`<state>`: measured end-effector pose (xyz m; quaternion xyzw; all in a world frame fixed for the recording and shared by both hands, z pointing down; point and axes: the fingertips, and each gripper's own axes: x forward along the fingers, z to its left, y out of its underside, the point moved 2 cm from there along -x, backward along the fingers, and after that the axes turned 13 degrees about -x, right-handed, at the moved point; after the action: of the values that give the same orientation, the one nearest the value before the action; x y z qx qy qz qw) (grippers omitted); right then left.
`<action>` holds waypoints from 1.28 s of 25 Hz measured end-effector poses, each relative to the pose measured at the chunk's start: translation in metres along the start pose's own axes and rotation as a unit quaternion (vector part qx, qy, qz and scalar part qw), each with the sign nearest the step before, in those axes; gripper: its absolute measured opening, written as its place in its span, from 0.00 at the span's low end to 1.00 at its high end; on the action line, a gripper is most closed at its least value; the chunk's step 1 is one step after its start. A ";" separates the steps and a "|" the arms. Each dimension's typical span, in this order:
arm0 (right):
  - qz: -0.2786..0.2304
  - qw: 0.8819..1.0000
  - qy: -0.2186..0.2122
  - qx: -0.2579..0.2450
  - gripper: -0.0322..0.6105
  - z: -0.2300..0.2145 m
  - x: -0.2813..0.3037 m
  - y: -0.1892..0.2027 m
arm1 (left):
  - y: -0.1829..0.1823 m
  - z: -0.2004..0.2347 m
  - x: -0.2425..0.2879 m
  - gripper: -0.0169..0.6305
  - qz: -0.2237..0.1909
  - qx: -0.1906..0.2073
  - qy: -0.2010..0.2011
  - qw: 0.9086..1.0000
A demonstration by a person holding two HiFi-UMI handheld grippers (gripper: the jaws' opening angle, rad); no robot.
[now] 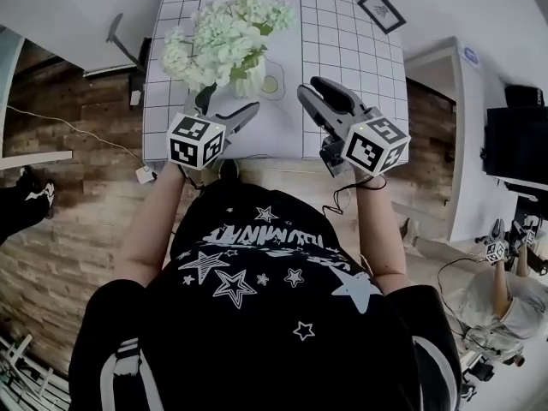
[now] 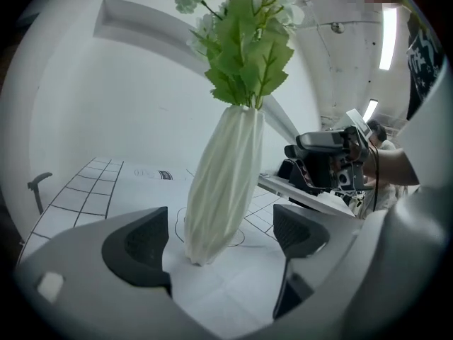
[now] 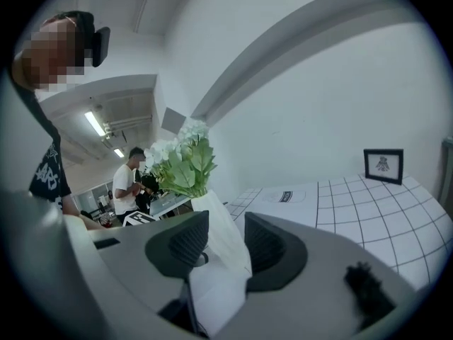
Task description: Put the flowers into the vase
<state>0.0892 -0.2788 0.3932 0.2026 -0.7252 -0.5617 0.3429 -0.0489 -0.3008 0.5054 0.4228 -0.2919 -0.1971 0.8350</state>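
White gridded bench fills the upper middle of the head view, with wood floor at the left and a small framed picture at its upper right corner. On the bench stands the ribbed white vase, upright, with the flowers already in it, pale blooms and green leaves above its neck. The left claw is released just below the vase, which shows between its wide-spread pads without touching them. The right claw, near the vase's right, is also released and grips nothing.
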 end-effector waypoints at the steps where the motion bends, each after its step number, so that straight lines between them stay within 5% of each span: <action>1: -0.004 1.000 0.001 0.010 0.31 -0.001 -0.007 0.002 | 0.000 -0.004 -0.002 0.74 -0.006 0.001 -0.006 1.000; 9: 0.010 1.000 -0.024 0.017 0.28 0.017 -0.065 0.029 | 0.005 -0.031 -0.035 0.68 -0.052 -0.009 -0.065 0.996; 15: -0.048 0.997 -0.038 0.051 0.15 0.031 -0.109 0.036 | 0.018 -0.075 -0.061 0.60 -0.078 -0.002 -0.078 0.994; 20: -0.065 0.994 -0.060 0.065 0.10 0.057 -0.147 0.051 | 0.037 -0.118 -0.087 0.41 -0.107 -0.023 -0.072 0.991; 28: -0.050 0.994 -0.095 0.017 0.07 0.107 -0.215 0.082 | 0.080 -0.187 -0.112 0.23 -0.093 -0.004 -0.070 0.993; 32: -0.086 0.989 -0.113 0.030 0.07 0.112 -0.239 0.081 | 0.090 -0.212 -0.111 0.10 -0.079 0.005 -0.084 0.993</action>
<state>0.1790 -0.0178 0.3905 0.2100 -0.7557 -0.5861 0.2032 0.0135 -0.0611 0.4432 0.4305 -0.3276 -0.2956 0.7874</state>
